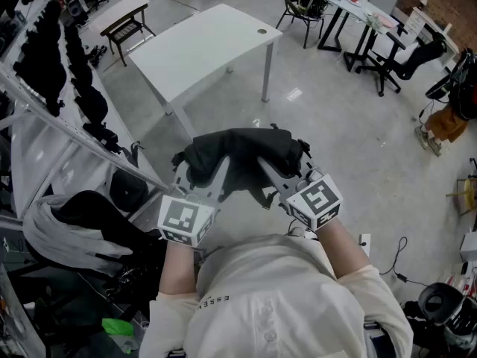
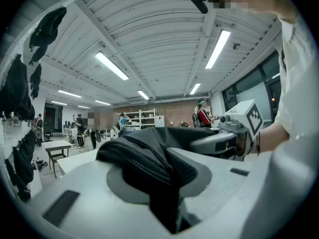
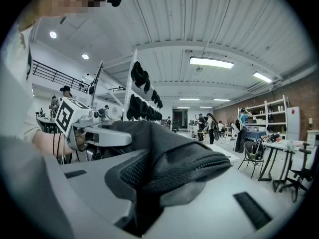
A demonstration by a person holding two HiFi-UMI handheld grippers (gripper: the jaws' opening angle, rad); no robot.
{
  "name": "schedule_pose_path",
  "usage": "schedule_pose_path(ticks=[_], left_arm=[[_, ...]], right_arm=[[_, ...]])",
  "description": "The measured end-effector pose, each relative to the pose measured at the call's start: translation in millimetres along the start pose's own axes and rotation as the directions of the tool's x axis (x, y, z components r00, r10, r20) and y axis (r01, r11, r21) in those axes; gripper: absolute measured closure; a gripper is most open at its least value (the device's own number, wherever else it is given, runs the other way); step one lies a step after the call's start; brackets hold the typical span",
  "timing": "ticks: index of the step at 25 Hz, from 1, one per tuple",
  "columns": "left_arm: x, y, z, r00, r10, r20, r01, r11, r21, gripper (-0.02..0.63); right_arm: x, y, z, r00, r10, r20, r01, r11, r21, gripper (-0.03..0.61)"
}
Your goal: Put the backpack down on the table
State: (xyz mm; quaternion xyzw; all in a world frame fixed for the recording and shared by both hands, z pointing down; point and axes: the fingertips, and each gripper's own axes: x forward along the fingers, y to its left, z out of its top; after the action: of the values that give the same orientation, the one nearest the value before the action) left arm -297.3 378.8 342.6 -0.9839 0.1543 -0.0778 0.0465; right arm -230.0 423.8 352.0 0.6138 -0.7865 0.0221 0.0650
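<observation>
In the head view, one black fabric backpack point(image 1: 242, 155), crumpled and soft, is seen held in the air in front of the person's chest, above the grey floor point(image 1: 335, 133). The white rectangular counter point(image 1: 209, 47) lies beyond it, well apart, and is not touched by it. The backpack is gripped from both sides: the left claw point(image 1: 213, 173) is pressed into its left part and the right claw point(image 1: 270, 171) into its right part, and both point roughly level. In the left gripper view, the left claw point(image 2: 159, 176) is seen only narrowly parted, its jaws clamped on a thick fold of the backpack point(image 2: 144, 148), where a zip line runs along the fabric; the other claw is seen at the far side of the same bag. In the right gripper view, the right claw point(image 3: 154, 183) is likewise nearly closed, its jaws pinched on a padded, mesh-textured fold of the backpack point(image 3: 174, 158). One backpack and two claws are counted, and each claw has hold of the bag.
</observation>
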Motion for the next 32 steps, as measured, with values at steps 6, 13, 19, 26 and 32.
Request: schedule_pose_path(ticks=[6, 13, 19, 26, 32], left_arm=[[0, 8, -1, 1.000, 0.001, 0.004, -0.001, 1.000, 0.003, 0.512], [3, 16, -5, 1.000, 0.000, -0.001, 0.000, 1.000, -0.004, 0.511], [25, 27, -9, 0.999, 0.018, -0.030, -0.018, 1.000, -0.013, 0.511], [82, 44, -15, 0.996, 0.075, -0.056, -0.077, 0.997, -0.026, 0.511], [159, 64, -10, 0.981, 0.177, -0.079, -0.181, 0.983, -0.043, 0.511]], right_arm=[[8, 1, 2, 1.000, 0.003, 0.001, -0.003, 1.000, -0.005, 0.497], [17, -1, 0, 1.000, 0.023, -0.014, -0.023, 1.000, 0.015, 0.499], [30, -23, -4, 0.998, 0.053, -0.024, -0.052, 0.998, 0.047, 0.500], [57, -81, -13, 0.992, 0.125, -0.013, -0.124, 0.991, 0.053, 0.500], [90, -163, -18, 0.970, 0.243, -0.019, -0.242, 0.969, 0.052, 0.500]])
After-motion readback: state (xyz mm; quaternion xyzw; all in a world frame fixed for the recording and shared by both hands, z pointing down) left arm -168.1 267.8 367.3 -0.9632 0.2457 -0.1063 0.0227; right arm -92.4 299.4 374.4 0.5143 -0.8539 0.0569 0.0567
